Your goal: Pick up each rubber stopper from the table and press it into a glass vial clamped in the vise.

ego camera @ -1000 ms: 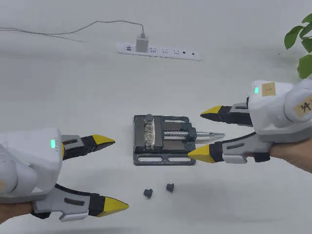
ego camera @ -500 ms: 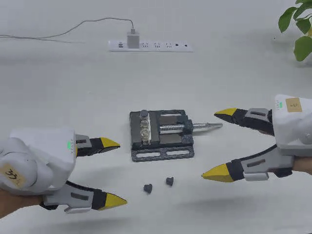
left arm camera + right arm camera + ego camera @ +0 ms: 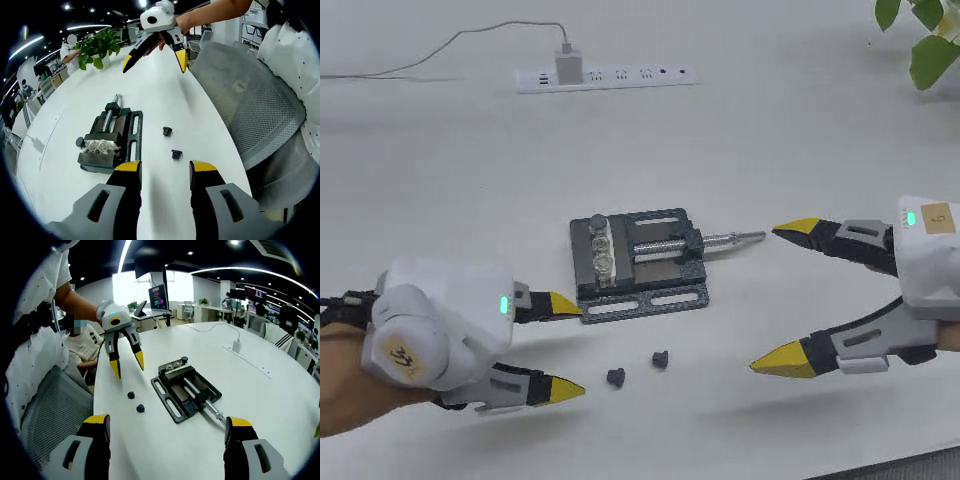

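A dark vise [image 3: 650,280] sits mid-table with clear glass vials [image 3: 602,255] clamped in a row; the far vial carries a dark stopper [image 3: 597,222]. Two loose black rubber stoppers [image 3: 616,377] [image 3: 660,359] lie in front of the vise. My left gripper [image 3: 570,347] is open just left of them, nothing between its jaws. My right gripper [image 3: 771,298] is wide open and empty, to the right of the vise's screw handle [image 3: 735,239]. In the left gripper view, the stoppers [image 3: 167,131] [image 3: 176,154] lie just ahead of the left gripper [image 3: 166,170], beside the vise [image 3: 109,137].
A white power strip [image 3: 608,77] with a plugged charger and cable lies at the far side. Plant leaves [image 3: 920,40] hang at the far right. The table's near edge [image 3: 920,465] runs close under the right gripper. A mesh chair [image 3: 240,100] stands beside the table.
The right gripper drew back from the vise handle toward the right and spread its jaws wider. The left gripper turned, its jaws standing closer together. The head camera shifted.
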### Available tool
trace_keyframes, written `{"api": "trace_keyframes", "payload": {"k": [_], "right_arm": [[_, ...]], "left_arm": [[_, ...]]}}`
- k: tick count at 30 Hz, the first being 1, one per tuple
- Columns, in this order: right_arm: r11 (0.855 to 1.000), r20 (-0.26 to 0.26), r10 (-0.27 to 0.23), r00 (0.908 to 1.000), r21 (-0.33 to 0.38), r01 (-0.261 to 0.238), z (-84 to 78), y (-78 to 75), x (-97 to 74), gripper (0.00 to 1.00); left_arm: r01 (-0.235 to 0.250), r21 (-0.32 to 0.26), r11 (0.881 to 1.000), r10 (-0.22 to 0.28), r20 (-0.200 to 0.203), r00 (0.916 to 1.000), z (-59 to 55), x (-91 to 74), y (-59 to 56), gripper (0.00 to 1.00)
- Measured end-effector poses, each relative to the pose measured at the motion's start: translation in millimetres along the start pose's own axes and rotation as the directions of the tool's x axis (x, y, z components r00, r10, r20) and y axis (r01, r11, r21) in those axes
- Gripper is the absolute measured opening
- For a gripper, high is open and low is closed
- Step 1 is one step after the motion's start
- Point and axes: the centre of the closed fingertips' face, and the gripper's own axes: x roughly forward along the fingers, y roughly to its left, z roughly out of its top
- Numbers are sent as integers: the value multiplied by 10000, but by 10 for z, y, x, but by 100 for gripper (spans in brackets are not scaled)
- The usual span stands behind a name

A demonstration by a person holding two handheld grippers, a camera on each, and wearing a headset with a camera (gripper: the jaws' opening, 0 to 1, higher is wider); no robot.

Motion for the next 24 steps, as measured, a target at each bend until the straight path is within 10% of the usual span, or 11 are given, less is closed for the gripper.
{"api": "trace_keyframes", "payload": {"k": [24], "right_arm": [[9994,21,-179,9998,299,179,-118,-22,-94,92]], "left_arm": [[1159,638,9912,-1112,-734,9911,-145,424,-217,10]]}}
